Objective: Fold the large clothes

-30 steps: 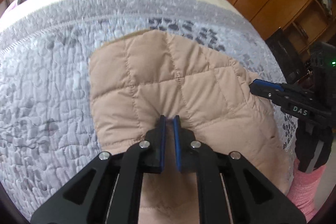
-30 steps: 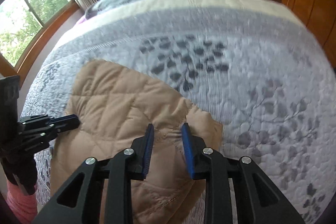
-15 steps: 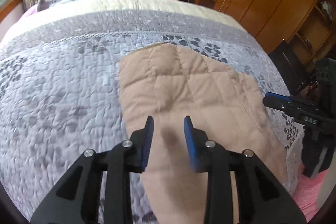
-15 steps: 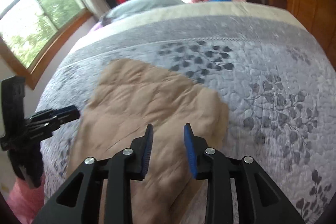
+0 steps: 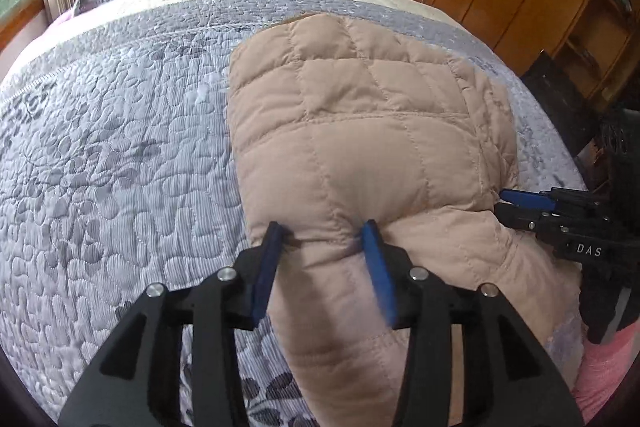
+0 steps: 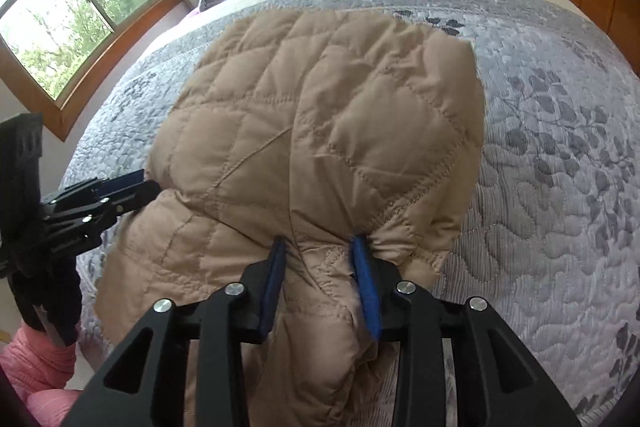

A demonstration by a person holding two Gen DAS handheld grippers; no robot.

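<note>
In the left wrist view, the left tongs (image 5: 324, 231) are standing spread at lower centre, pressing a fold of the tan quilted jacket (image 5: 360, 131) between the blue pads, not clenched. The jacket is lying across the grey bedspread (image 5: 120, 147), centre to right.

In the right wrist view, the right tongs (image 6: 318, 247) are likewise straddling a bunched jacket (image 6: 320, 115) ridge, parted, at lower centre.

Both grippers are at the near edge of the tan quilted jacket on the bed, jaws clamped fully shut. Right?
Not quite: each wrist view shows the left gripper and right gripper at the jacket's near edge on the bed, but with jaws apart, fabric bunched between them.
</note>
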